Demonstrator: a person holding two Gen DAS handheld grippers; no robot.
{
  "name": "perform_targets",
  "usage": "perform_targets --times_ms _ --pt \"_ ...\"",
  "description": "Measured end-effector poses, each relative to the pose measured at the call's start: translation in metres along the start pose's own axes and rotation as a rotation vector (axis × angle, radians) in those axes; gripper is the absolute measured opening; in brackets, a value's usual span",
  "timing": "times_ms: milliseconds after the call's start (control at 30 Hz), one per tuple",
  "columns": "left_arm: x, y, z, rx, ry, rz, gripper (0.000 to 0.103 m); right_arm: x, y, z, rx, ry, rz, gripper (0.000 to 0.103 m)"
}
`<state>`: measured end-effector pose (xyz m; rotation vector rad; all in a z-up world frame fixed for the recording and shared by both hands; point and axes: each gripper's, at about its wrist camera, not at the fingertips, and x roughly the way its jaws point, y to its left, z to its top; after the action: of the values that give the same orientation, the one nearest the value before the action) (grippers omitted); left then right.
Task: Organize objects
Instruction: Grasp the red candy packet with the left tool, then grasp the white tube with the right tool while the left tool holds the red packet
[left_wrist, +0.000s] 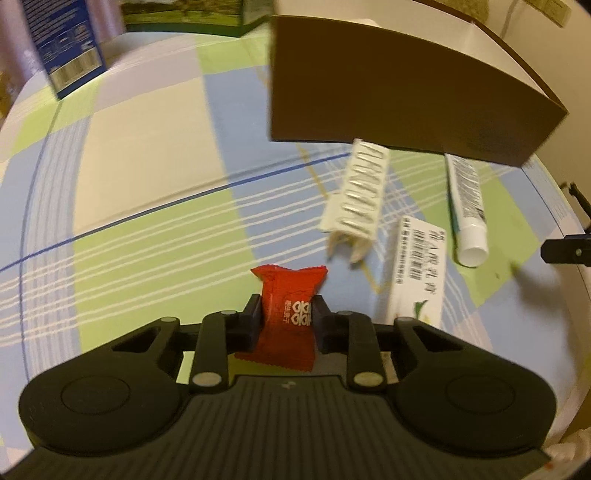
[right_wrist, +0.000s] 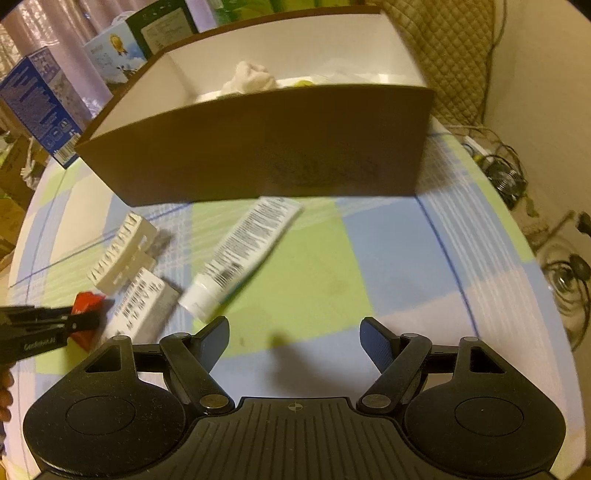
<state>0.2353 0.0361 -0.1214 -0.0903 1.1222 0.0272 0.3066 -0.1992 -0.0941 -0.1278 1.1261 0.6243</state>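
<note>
Both your grippers sit low: left gripper (left_wrist: 286, 319) fingers clamp the red packet (left_wrist: 287, 314), right gripper (right_wrist: 294, 334) fingers spread wide. Beyond lie a white carton (left_wrist: 419, 271), blister strip (left_wrist: 364, 192) and tube (left_wrist: 466, 206), then the brown box (right_wrist: 266, 147).

The box (right_wrist: 258, 147) stands on the table (right_wrist: 332, 266) toward its far edge, with a crumpled cloth (right_wrist: 251, 79) inside it. Just before the box's near wall lie the tube (right_wrist: 240, 254), the blister pack (right_wrist: 122, 251) to its left, and the small carton (right_wrist: 142, 310) nearer the front edge, between them. The sachet (left_wrist: 288, 314) sits left of the carton, between the left gripper's (left_wrist: 286, 317) fingers. Cartons (right_wrist: 37, 107) stand at the table's far left corner, left of the box.
</note>
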Motion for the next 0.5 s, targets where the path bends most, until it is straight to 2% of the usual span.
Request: perform_targets --times_ms 333,500 --pt "-0.013 0.031 -0.009 -0.09 -0.004 0.055 0.023 0.047 0.027 0.034 0.026 -0.011 0.038 0.075" --pt "-0.015 0.04 -0.013 -0.109 -0.004 0.066 0.023 0.068 0.037 0.037 0.009 0.013 -0.012 0.075"
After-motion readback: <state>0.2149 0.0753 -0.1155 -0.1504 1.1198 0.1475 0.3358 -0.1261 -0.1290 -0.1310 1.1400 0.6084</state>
